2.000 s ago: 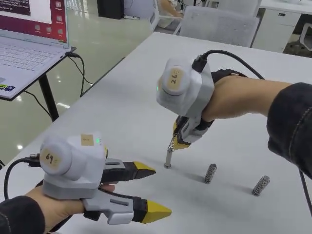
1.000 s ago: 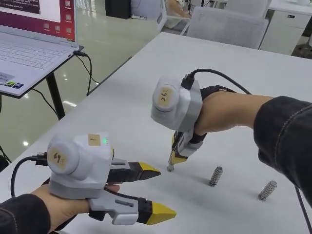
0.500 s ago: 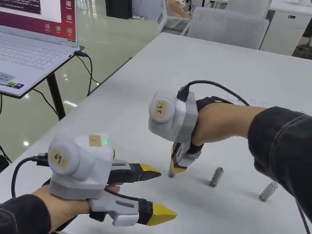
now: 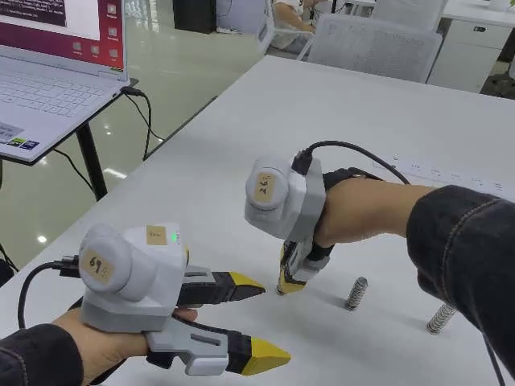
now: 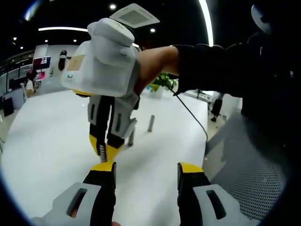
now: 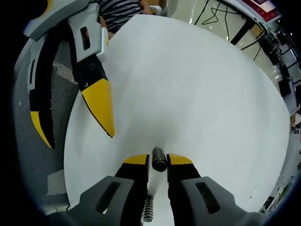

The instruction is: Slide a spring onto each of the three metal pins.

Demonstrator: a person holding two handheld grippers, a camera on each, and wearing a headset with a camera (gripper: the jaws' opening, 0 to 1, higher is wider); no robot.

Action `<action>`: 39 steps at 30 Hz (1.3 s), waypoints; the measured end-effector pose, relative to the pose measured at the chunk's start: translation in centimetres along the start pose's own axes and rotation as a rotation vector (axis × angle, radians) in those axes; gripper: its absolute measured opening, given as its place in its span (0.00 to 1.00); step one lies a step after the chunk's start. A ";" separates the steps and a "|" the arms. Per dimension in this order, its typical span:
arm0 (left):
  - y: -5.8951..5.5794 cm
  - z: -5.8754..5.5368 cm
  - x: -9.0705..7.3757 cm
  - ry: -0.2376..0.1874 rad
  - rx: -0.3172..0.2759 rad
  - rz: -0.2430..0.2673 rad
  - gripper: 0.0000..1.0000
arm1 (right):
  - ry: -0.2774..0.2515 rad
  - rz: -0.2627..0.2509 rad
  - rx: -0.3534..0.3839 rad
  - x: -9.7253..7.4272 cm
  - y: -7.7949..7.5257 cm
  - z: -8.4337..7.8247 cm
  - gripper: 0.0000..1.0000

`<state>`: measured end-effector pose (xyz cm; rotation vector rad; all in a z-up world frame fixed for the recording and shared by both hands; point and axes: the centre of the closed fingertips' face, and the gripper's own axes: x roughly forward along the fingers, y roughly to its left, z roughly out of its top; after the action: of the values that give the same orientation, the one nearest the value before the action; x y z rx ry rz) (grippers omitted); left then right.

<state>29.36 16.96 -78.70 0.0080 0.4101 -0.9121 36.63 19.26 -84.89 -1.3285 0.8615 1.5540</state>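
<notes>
My right gripper (image 4: 286, 283) points straight down at the white table (image 4: 241, 153), shut on a small metal spring (image 6: 159, 158) held upright between its yellow tips; that spring (image 5: 101, 150) also shows under the right gripper (image 5: 106, 147) in the left gripper view. The pin under it is hidden. To its right stand two more upright springs (image 4: 356, 293) (image 4: 440, 317); one of them (image 5: 131, 136) shows just behind the right gripper, the other (image 5: 151, 123) farther back. My left gripper (image 4: 262, 322) lies low at the near left, open and empty, its tips (image 6: 101, 106) aimed at the right gripper.
A laptop (image 4: 48, 72) sits on a stand off the table's left edge, with a cable (image 4: 141, 108) hanging from it. A grey chair (image 4: 370, 40) stands beyond the far edge. A black cable (image 4: 354, 153) loops from the right gripper.
The right gripper has come down toward the table with the spring; the bare pin seen below its tips earlier is now covered. The left gripper has stayed put.
</notes>
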 end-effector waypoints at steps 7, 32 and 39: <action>-0.1 0.0 0.0 0.002 0.002 -0.001 0.47 | -0.021 -0.014 0.025 -0.6 -0.3 -0.4 0.17; -0.2 -0.2 0.1 0.011 0.000 -0.003 0.48 | -0.195 -0.105 0.190 -3.8 0.3 -3.4 0.29; -0.3 -0.2 0.2 0.015 0.000 -0.005 0.49 | -0.245 -0.148 0.226 -5.0 0.3 -4.1 0.32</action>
<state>29.16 16.72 -78.94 0.0138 0.4246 -0.9174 37.95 14.50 -80.75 -0.9939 0.7423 1.4225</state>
